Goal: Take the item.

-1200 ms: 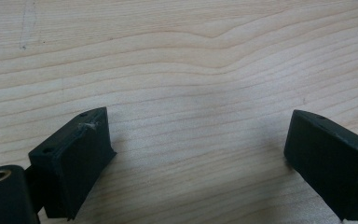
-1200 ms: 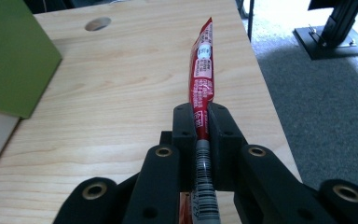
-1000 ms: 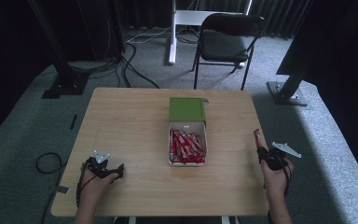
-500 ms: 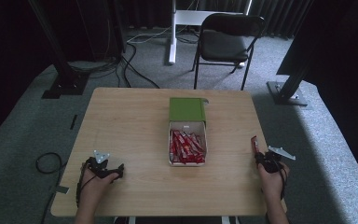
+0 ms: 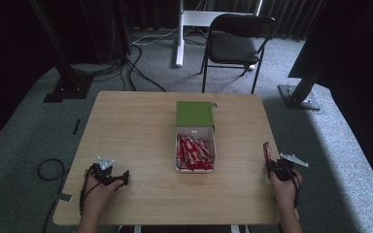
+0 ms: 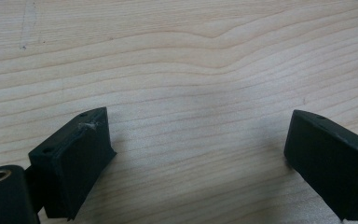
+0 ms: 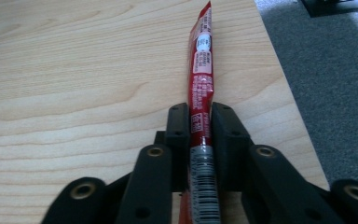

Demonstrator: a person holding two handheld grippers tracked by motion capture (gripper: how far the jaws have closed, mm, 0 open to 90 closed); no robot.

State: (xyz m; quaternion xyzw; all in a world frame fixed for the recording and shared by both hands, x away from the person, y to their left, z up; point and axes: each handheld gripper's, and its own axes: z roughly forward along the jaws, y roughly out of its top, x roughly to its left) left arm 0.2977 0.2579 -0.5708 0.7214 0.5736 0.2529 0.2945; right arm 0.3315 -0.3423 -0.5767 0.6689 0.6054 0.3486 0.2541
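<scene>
A white box (image 5: 194,153) with a green lid folded back sits mid-table, holding several red stick packets (image 5: 193,153). My right gripper (image 5: 273,164) is at the table's right edge, shut on one red stick packet (image 7: 200,79) that sticks out forward between the jaws. That same packet (image 5: 266,151) points toward the far side in the high view. My left gripper (image 5: 111,175) rests low over the table's near left, jaws spread wide with bare wood between them; its fingers (image 6: 77,156) hold nothing.
The wooden table (image 5: 136,126) has its right edge right beside my right gripper, with grey carpet (image 7: 335,84) beyond. A black chair (image 5: 235,46) and a white stand stand behind the table. Black stands and cables lie on the floor at the left.
My right gripper has moved toward the near side and slightly inward along the table's right edge, still carrying the packet. The left gripper has stayed put.
</scene>
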